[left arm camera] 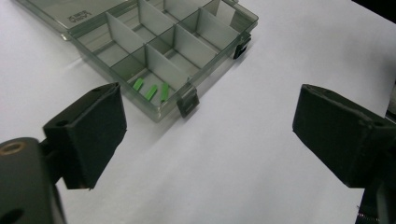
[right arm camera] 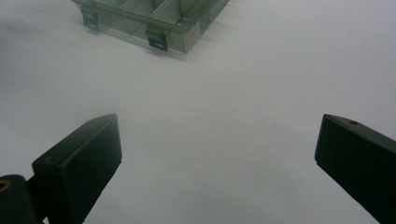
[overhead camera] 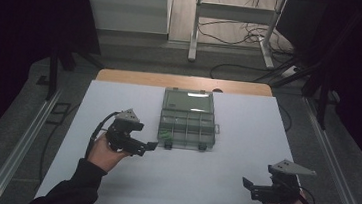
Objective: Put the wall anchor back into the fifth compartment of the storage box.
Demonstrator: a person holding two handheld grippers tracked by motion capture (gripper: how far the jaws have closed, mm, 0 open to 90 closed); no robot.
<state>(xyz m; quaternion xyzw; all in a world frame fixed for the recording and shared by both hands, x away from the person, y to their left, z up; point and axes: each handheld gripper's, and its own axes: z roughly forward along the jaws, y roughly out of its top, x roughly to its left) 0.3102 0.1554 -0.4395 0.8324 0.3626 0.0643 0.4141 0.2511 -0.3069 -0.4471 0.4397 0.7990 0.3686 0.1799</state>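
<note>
A clear grey compartment box lies open on the white table, its lid folded back on the far side. Three small green pieces lie in its near-left compartment; the other compartments look bare. My left gripper is held just left of the box's near-left corner, and its jaws stand open with nothing between them. My right gripper sits low at the table's front right, well away from the box. It is open over bare table.
Two dark latches hang on the box's front wall. A wooden strip runs along the table's far edge. Beyond it stand a metal frame's legs and loose cables on the floor. Metal rails flank the table.
</note>
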